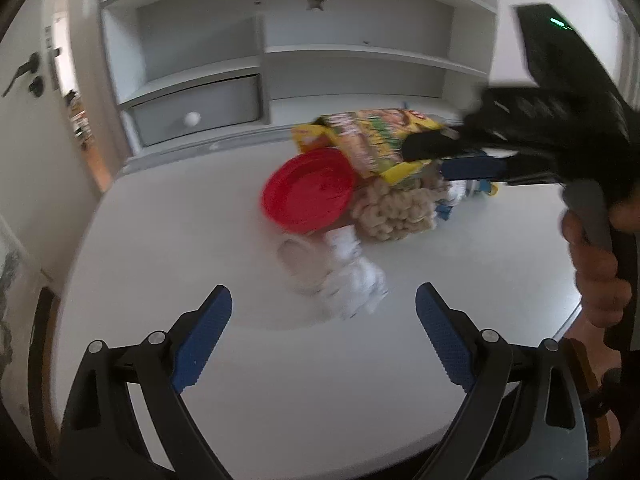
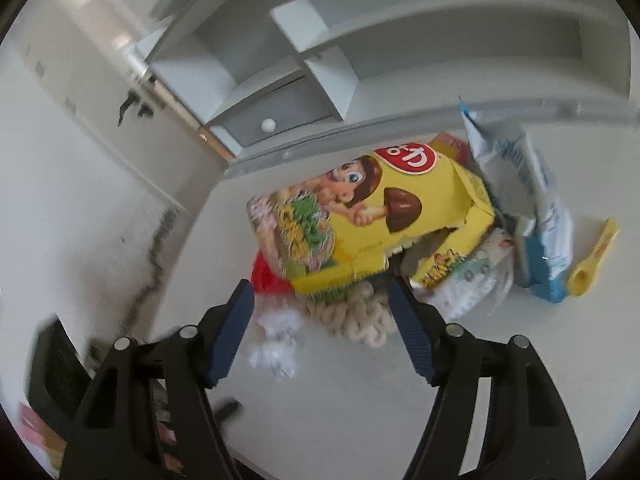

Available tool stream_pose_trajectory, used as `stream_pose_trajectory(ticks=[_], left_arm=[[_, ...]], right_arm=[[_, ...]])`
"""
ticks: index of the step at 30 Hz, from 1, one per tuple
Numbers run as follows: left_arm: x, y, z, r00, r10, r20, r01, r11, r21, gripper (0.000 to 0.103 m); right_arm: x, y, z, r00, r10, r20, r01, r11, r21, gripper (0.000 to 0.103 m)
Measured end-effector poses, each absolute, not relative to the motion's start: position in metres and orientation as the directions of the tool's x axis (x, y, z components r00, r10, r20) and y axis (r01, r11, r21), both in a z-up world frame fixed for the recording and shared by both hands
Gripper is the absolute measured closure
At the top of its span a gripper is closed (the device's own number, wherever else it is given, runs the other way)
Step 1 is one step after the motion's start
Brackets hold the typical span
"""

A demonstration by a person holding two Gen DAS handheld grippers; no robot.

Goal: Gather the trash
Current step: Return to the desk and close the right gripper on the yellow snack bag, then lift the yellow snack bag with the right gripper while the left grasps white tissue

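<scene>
A pile of items lies on the white table [image 1: 280, 380]. A yellow snack box [image 1: 368, 140] [image 2: 372, 220] lies over a red plate [image 1: 308, 190] [image 2: 266, 276] and a beige knitted mat [image 1: 400, 208] [image 2: 356, 320]. Crumpled white tissue [image 1: 348, 280] [image 2: 276, 340] lies in front of the plate. My left gripper [image 1: 324, 320] is open and empty, just short of the tissue. My right gripper [image 2: 322, 312] [image 1: 440, 158] is open, its fingers either side of the box's near end.
A blue and white wrapper [image 2: 532, 200], a patterned paper plate [image 2: 468, 284] and a yellow spoon [image 2: 592, 260] lie right of the box. A white shelf unit [image 1: 280, 60] with a grey drawer [image 1: 200, 108] stands behind the table. A door [image 1: 32, 80] is at the left.
</scene>
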State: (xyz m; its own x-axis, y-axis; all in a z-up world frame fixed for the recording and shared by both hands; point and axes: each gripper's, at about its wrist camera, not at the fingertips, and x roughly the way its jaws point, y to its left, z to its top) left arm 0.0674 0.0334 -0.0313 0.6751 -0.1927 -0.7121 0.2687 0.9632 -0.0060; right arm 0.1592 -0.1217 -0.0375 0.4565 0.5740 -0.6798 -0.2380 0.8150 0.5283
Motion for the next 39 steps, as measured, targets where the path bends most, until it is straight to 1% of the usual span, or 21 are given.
stream_pose_trajectory(ticks=[5, 7, 8, 9, 10, 11, 12, 14, 16, 18, 21, 25, 28, 31, 33, 36, 39], left_arm=[[0.087, 0.018, -0.045, 0.661, -0.186, -0.727, 0.284, 0.959, 0.014, 0.013], [0.092, 0.017, -0.047, 0.658, -0.185, -0.73, 0.278, 0.96, 0.008, 0.015], [0.094, 0.016, -0.048, 0.656, -0.187, -0.731, 0.279, 0.96, 0.004, 0.022], [0.095, 0.016, -0.048, 0.651, -0.19, -0.735, 0.283, 0.959, 0.003, 0.028], [0.096, 0.015, -0.049, 0.643, -0.196, -0.74, 0.291, 0.957, 0.0, 0.04], [0.097, 0.014, -0.049, 0.638, -0.203, -0.742, 0.295, 0.956, -0.007, 0.051], [0.098, 0.015, -0.049, 0.634, -0.208, -0.745, 0.295, 0.955, -0.016, 0.057], [0.099, 0.014, -0.05, 0.615, -0.234, -0.753, 0.306, 0.951, -0.047, 0.075], [0.098, 0.012, -0.05, 0.613, -0.247, -0.75, 0.319, 0.946, -0.051, 0.081], [0.097, 0.012, -0.049, 0.621, -0.236, -0.748, 0.307, 0.951, -0.045, 0.083], [0.092, 0.017, -0.035, 0.646, -0.244, -0.724, 0.294, 0.954, -0.06, 0.084], [0.082, 0.02, -0.011, 0.689, -0.238, -0.684, 0.283, 0.958, -0.048, 0.084], [0.076, 0.016, 0.004, 0.712, -0.237, -0.661, 0.284, 0.958, -0.037, 0.084], [0.073, 0.001, 0.015, 0.717, -0.261, -0.646, 0.309, 0.95, -0.041, 0.084], [0.071, -0.016, 0.019, 0.71, -0.293, -0.64, 0.344, 0.938, -0.047, 0.084], [0.066, -0.056, 0.022, 0.686, -0.367, -0.628, 0.433, 0.9, -0.053, 0.084], [0.058, -0.112, 0.024, 0.629, -0.467, -0.622, 0.55, 0.832, -0.068, 0.084]], right_arm=[[0.19, -0.13, -0.056, 0.412, 0.649, -0.64, -0.09, 0.728, 0.68, 0.035], [0.198, -0.133, -0.059, 0.427, 0.649, -0.629, -0.054, 0.713, 0.699, 0.039], [0.201, -0.133, -0.059, 0.432, 0.649, -0.626, -0.045, 0.709, 0.704, 0.049], [0.202, -0.134, -0.059, 0.435, 0.653, -0.62, -0.037, 0.701, 0.712, 0.063], [0.203, -0.134, -0.058, 0.434, 0.666, -0.607, -0.032, 0.685, 0.728, 0.069], [0.201, -0.135, -0.055, 0.438, 0.67, -0.599, -0.035, 0.679, 0.733, 0.075], [0.2, -0.133, -0.05, 0.447, 0.668, -0.595, -0.05, 0.683, 0.729, 0.079], [0.2, -0.128, -0.041, 0.463, 0.667, -0.584, -0.083, 0.689, 0.72, 0.087], [0.198, -0.124, -0.033, 0.463, 0.681, -0.567, -0.117, 0.682, 0.722, 0.092], [0.196, -0.119, -0.022, 0.472, 0.694, -0.544, -0.158, 0.674, 0.722, 0.096], [0.187, -0.116, -0.003, 0.496, 0.707, -0.504, -0.223, 0.665, 0.713, 0.098], [0.169, -0.123, 0.024, 0.524, 0.718, -0.457, -0.308, 0.661, 0.685, 0.099], [0.151, -0.14, 0.04, 0.545, 0.709, -0.447, -0.345, 0.676, 0.651, 0.099], [0.121, -0.172, 0.051, 0.586, 0.675, -0.448, -0.357, 0.711, 0.605, 0.099], [0.095, -0.203, 0.056, 0.625, 0.639, -0.449, -0.346, 0.742, 0.574, 0.099], [0.049, -0.263, 0.051, 0.704, 0.53, -0.473, -0.274, 0.817, 0.508, 0.099], [-0.005, -0.33, 0.036, 0.77, 0.377, -0.514, -0.134, 0.884, 0.449, 0.099]])
